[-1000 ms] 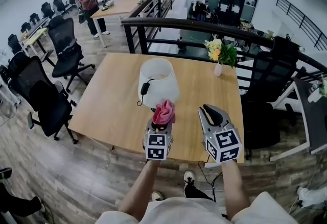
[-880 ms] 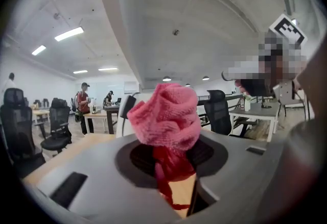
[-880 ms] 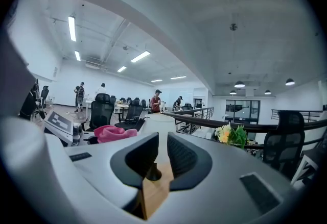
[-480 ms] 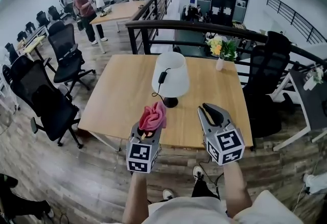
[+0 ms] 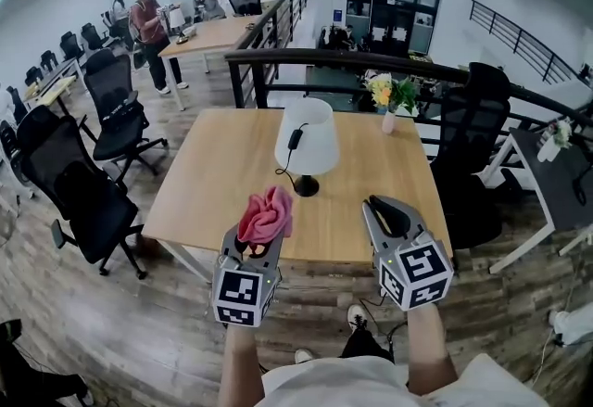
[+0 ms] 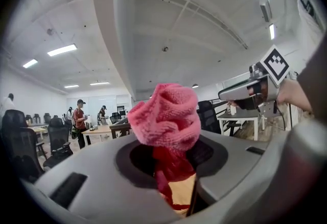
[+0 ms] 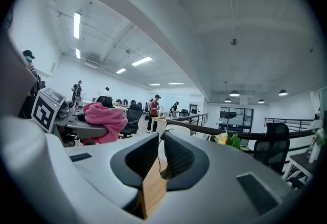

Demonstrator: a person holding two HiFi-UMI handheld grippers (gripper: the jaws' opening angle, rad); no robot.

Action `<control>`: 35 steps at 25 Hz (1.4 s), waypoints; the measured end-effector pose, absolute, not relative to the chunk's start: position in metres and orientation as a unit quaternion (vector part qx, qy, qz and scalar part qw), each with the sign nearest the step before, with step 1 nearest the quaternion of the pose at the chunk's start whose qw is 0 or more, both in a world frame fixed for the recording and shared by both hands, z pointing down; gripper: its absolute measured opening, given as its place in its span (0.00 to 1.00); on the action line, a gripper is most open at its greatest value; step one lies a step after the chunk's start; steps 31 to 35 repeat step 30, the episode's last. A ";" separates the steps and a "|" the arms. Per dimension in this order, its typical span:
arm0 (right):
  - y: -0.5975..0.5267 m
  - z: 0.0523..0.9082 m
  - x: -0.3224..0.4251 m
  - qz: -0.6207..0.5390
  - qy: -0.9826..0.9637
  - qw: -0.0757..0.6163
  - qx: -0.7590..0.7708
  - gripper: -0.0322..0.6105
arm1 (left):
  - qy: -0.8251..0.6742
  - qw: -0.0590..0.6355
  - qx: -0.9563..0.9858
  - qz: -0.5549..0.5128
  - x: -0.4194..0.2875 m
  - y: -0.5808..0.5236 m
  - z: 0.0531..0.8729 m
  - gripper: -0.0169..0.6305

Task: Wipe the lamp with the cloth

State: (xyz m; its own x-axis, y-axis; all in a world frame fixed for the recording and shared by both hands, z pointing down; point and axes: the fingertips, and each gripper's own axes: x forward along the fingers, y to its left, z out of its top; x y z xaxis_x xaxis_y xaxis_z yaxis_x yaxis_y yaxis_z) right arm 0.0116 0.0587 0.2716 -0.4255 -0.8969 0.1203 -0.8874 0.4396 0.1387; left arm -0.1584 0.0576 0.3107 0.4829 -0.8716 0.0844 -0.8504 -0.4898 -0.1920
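The cloth (image 5: 266, 215) is clamped in the left gripper's (image 5: 260, 245) jaws by the table's (image 5: 208, 187) near edge. The right gripper's (image 5: 382, 208) jaws are closed on nothing. The lamp (image 5: 307, 134) is set mid-table, well apart from both grippers, with bare wood all around it.

Cloth (image 5: 266, 215), in the left gripper (image 5: 262, 243): pink, darker red in the folds.
Left gripper and right gripper (image 5: 382, 207): grey, black inside the jaws; black-and-white square markers (image 5: 246, 297).
Lamp (image 5: 307, 138), ahead of both: white shade, black base and cord.
Table (image 5: 222, 173), beneath: pale wood.
Chairs (image 5: 79, 192), left of the left gripper: black.
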 end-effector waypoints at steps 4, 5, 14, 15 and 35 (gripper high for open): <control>0.068 0.276 0.015 -0.026 -0.839 0.102 0.534 0.11 | 0.496 0.067 -0.860 -0.093 -0.155 0.065 0.309 0.29; 0.069 0.277 0.015 -0.027 -0.838 0.103 0.536 0.11 | 0.497 0.067 -0.860 -0.095 -0.154 0.066 0.310 0.29; 0.071 0.286 0.013 -0.030 -0.838 0.105 0.534 0.09 | 0.491 0.066 -0.863 -0.101 -0.146 0.069 0.317 0.29; 0.071 0.286 0.013 -0.028 -0.838 0.104 0.534 0.09 | 0.490 0.066 -0.863 -0.101 -0.146 0.069 0.318 0.29; 0.064 0.288 0.011 -0.024 -0.839 0.102 0.533 0.09 | 0.479 0.066 -0.868 -0.110 -0.139 0.065 0.320 0.29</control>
